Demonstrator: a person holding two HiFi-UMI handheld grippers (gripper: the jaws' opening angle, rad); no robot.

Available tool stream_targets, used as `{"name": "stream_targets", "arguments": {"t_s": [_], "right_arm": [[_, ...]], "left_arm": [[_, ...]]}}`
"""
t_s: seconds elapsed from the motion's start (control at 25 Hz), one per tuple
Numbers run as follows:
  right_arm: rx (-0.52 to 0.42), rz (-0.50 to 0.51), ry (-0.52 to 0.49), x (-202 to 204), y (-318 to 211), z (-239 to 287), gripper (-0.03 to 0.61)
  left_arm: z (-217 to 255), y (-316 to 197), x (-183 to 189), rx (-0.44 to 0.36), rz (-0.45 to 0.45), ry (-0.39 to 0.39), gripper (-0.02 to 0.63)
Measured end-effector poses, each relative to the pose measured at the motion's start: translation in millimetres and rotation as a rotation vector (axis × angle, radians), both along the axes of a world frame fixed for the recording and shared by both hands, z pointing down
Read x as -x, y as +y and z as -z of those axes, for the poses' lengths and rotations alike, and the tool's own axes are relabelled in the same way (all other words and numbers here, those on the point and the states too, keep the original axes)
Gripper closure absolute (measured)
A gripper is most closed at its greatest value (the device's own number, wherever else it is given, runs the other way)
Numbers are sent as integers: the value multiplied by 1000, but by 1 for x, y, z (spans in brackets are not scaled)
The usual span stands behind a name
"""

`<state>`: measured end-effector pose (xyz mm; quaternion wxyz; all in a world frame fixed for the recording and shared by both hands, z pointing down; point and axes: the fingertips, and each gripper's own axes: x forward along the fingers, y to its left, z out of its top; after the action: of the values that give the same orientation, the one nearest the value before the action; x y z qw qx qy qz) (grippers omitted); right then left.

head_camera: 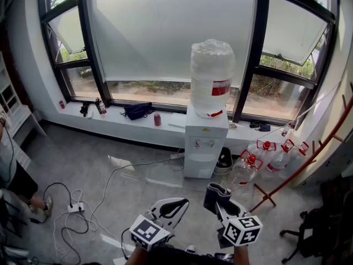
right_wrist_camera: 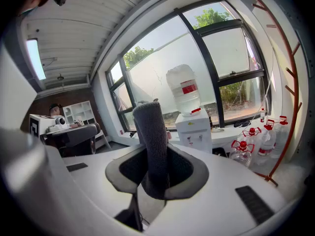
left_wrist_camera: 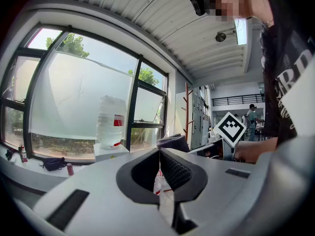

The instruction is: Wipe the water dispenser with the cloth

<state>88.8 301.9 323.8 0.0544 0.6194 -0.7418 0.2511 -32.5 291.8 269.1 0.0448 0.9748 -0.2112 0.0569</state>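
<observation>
1. Left gripper: jaws closed tip to tip, nothing between them.
2. Right gripper: jaws clamped on folded dark grey cloth, standing upright out of jaws.
3. Water dispenser: white, on floor against window ledge, at 12 o'clock from both grippers, well apart. Inverted bottle seated on top.

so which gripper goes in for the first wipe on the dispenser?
Right. The right gripper has its jaws shut on the cloth; the left gripper is shut on nothing. The water dispenser stands ahead, untouched, a bit toward the right gripper's side in the head view.
</observation>
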Motion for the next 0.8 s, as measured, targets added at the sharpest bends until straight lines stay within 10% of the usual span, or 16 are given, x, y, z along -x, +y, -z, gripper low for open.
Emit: {"name": "stream_targets", "arguments": {"t_s": [0.8], "right_arm": [[-7, 38, -52, -27, 25, -14, 477]], "left_arm": [[-12, 26, -25, 44, 61, -62, 597]]}}
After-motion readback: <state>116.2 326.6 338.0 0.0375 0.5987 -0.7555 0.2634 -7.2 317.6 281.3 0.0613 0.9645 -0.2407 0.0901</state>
